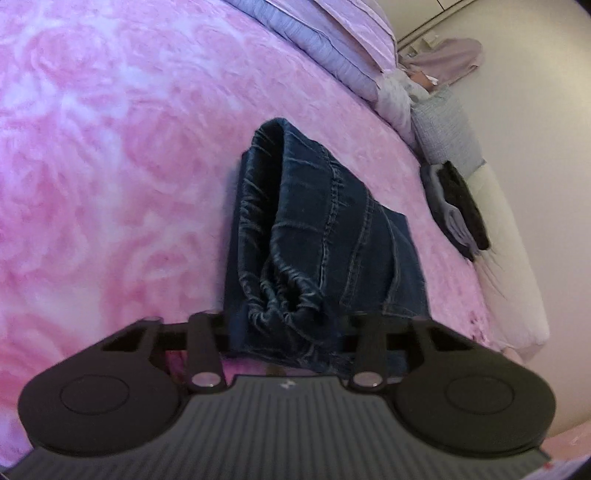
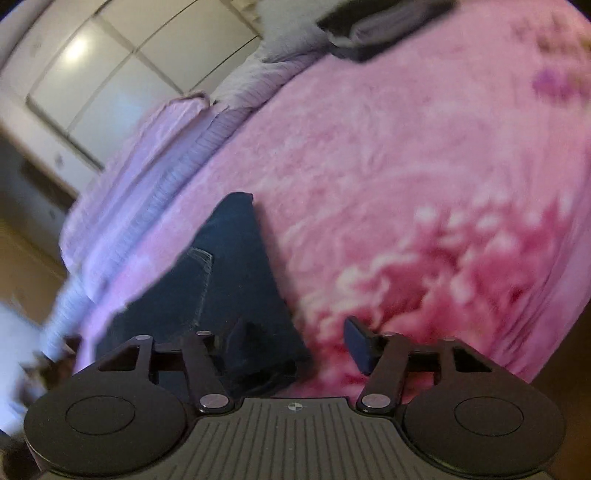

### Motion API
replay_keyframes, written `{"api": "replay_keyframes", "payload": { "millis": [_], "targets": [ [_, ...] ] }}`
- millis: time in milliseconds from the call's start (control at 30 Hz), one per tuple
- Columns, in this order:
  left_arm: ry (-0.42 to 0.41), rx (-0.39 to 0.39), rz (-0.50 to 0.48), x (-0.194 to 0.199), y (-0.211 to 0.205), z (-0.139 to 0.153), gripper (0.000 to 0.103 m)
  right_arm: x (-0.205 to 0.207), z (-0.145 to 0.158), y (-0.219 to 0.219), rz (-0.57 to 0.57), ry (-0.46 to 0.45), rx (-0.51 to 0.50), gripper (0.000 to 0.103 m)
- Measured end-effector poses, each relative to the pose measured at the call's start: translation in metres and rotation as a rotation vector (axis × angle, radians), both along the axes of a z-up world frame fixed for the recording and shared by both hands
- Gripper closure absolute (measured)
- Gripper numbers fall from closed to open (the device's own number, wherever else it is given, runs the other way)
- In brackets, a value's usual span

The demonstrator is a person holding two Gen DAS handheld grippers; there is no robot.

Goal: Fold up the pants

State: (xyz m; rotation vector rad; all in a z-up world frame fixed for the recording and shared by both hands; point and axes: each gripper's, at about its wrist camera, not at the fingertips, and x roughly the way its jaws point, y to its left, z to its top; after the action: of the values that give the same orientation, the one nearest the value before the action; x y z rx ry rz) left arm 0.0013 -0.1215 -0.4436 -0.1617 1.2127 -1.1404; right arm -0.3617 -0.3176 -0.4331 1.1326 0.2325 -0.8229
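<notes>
Dark blue jeans (image 1: 325,229) lie folded into a thick bundle on the pink flowered bedspread (image 1: 110,166). Their gathered waistband end rests between the spread jaws of my left gripper (image 1: 288,328), and the denim hides both fingertips. In the right wrist view the same jeans (image 2: 225,280) appear as a flat dark wedge at lower left. My right gripper (image 2: 303,343) stands open low over the bed. Its left finger (image 2: 251,334) is over the corner of the jeans, while its right finger (image 2: 356,349) is over bare bedspread (image 2: 406,184).
A small stack of folded dark and grey clothes (image 1: 458,206) sits near the bed's edge, also seen as folded clothes (image 2: 369,29) at the top of the right wrist view. Lilac pillows and a quilt (image 1: 332,48) line the bed's head. White wardrobe doors (image 2: 110,74) stand beyond.
</notes>
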Motion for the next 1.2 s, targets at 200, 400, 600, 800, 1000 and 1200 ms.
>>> {"api": "replay_keyframes", "payload": {
  "millis": [200,400,600,800,1000,1200],
  "targets": [
    [-0.1,-0.012,-0.025,0.0,0.001,-0.006,0.079,0.021,0.013,0.005,0.107,0.226,-0.122,0.071],
    [-0.215,0.06,-0.044,-0.014,-0.004,0.014,0.074,0.043,0.03,0.008,0.194,0.418,-0.203,0.068],
    [-0.392,0.123,-0.052,-0.03,0.003,0.049,0.074,0.053,0.042,0.015,0.171,0.504,-0.329,0.057],
    [-0.428,0.143,-0.053,-0.029,0.006,0.061,0.074,0.058,0.042,0.012,0.191,0.506,-0.322,0.056],
    [-0.434,0.146,-0.057,-0.025,0.003,0.061,0.074,0.059,0.043,0.008,0.188,0.498,-0.323,0.056],
    [-0.429,0.081,-0.077,-0.01,-0.009,0.066,0.07,0.066,0.044,-0.007,0.192,0.494,-0.344,0.056]
  ]
}}
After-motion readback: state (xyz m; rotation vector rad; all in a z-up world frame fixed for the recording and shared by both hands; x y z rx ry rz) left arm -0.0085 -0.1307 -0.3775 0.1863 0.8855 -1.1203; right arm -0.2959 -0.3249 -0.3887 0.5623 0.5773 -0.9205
